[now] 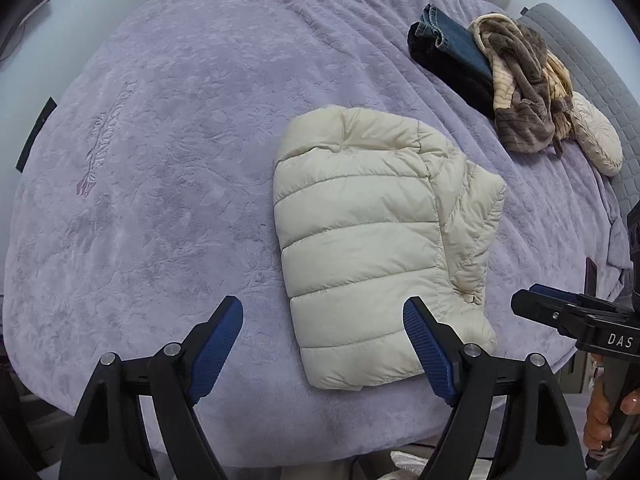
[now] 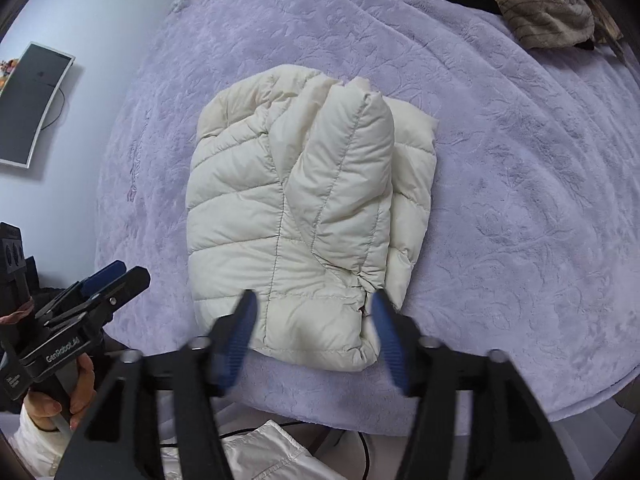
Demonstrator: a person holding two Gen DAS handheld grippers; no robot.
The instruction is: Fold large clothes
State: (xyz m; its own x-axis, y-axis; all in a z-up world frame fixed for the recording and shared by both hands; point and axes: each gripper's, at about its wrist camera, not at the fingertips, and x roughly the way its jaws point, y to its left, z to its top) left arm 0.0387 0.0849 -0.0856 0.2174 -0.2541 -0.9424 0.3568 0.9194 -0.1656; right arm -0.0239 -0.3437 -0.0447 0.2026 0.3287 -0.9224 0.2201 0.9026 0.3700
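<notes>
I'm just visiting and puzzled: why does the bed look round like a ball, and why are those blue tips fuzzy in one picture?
Left wrist view: the fisheye lens bulges the purple bedspread; sharp throughout. Right wrist view: same bulge, dark corners; the right gripper is smeared by motion blur, the folded cream jacket crisp.

left wrist: above bed [image 1: 160, 160], facing down | right wrist: same | shared: jacket [image 2: 296, 208]

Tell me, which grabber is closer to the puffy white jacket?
Right, I think. The right gripper hangs open directly above the jacket's near edge. The left gripper is open too, off to the jacket's left side, one finger over its corner.
</notes>
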